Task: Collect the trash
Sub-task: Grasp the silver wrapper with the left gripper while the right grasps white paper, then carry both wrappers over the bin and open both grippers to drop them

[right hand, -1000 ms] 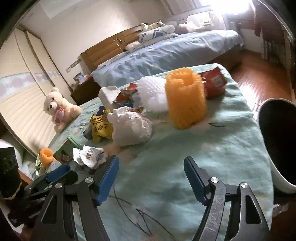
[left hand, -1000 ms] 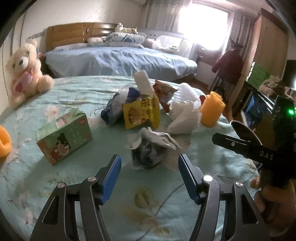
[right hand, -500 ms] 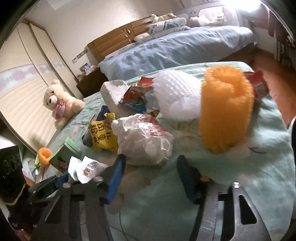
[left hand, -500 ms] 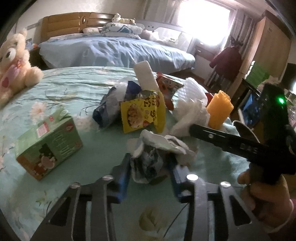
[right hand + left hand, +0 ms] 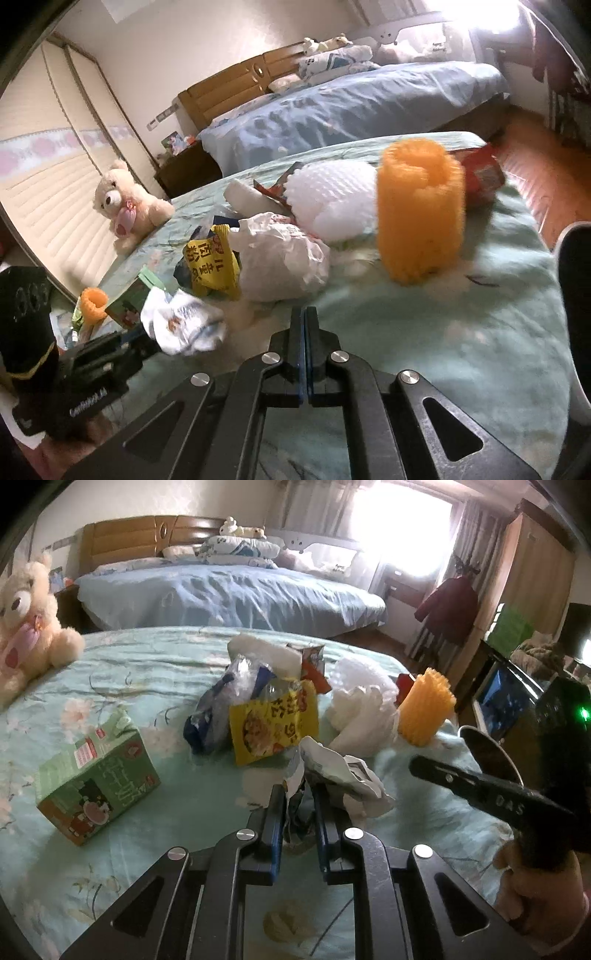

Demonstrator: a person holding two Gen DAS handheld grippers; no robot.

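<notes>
A heap of trash lies on the pale green floral bedspread (image 5: 147,672). My left gripper (image 5: 299,794) is closing, and its blue pads press the near end of a crumpled white wrapper (image 5: 343,775). The right wrist view shows that wrapper (image 5: 184,325) at the tip of the left gripper (image 5: 144,345). My right gripper (image 5: 306,321) is shut with nothing between its pads, just short of a white plastic bag (image 5: 284,258). From the left wrist view it (image 5: 417,763) reaches in from the right. A yellow snack bag (image 5: 273,723) and an orange foam net (image 5: 421,214) stand beyond.
A green carton (image 5: 96,790) lies at the left, and a blue-silver bag (image 5: 218,709), white foam net (image 5: 332,199) and red packet (image 5: 480,177) sit in the heap. A teddy bear (image 5: 26,616) sits far left. A dark bin (image 5: 576,295) stands past the right edge.
My left gripper moved forward around the crumpled wrapper and closed on it. My right gripper came nearer the heap and shut on nothing.
</notes>
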